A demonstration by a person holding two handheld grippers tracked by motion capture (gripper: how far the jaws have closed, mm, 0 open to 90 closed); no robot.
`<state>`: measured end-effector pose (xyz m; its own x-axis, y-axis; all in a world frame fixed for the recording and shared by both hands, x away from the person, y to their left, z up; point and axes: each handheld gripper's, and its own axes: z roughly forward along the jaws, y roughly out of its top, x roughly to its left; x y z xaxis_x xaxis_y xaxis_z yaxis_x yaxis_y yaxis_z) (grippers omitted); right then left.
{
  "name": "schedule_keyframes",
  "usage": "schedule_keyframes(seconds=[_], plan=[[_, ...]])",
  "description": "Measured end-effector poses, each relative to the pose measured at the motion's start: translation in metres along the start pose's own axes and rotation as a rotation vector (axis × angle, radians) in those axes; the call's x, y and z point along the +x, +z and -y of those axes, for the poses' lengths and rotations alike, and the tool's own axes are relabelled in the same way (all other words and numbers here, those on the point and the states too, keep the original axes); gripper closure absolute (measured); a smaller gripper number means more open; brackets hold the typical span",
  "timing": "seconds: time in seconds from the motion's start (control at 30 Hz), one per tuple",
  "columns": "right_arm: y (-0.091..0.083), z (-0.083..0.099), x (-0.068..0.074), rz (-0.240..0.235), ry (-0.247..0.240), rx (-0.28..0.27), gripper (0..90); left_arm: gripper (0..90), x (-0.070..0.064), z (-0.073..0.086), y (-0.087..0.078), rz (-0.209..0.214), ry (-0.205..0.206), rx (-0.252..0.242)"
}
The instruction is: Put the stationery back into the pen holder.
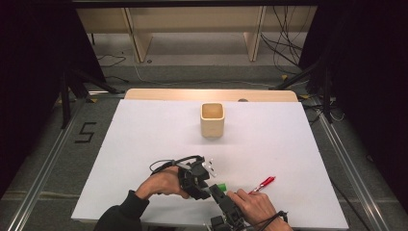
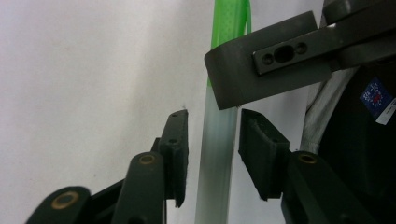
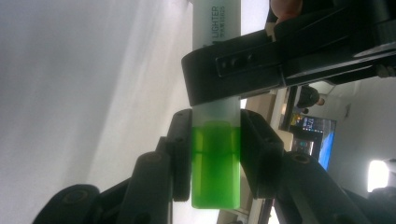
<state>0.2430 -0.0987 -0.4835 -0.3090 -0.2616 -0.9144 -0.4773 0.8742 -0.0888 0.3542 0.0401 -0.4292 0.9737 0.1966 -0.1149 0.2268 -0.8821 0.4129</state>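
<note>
Your right gripper [image 3: 215, 154] pinching the green cap of a highlighter [image 3: 216, 116], your left gripper [image 2: 212, 154] spread either side of its pale barrel, low over the white bench [image 1: 159, 144], red pen [image 1: 265, 183] lying nearby, wooden cup [image 1: 212, 120] well beyond.

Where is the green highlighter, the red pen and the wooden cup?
green highlighter [image 3: 215, 163]: right gripper view, on its green cap.
red pen [image 1: 265, 183]: high view, on its red barrel.
wooden cup [image 1: 212, 127]: high view, on its front wall.

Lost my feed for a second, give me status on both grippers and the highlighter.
Right gripper shut on green highlighter cap end. Left gripper open, fingers straddling the barrel. Red pen and wooden cup stand apart.
</note>
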Motion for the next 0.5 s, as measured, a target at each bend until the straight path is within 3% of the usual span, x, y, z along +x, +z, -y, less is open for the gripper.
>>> schedule_keyframes(seconds=[0.5], plan=[[-0.0014, -0.0014, 0.0016, -0.019, -0.005, -0.005, 66.8, 75.0, 0.0023, -0.0006, 0.0017, 0.064, -0.01, 0.001]])
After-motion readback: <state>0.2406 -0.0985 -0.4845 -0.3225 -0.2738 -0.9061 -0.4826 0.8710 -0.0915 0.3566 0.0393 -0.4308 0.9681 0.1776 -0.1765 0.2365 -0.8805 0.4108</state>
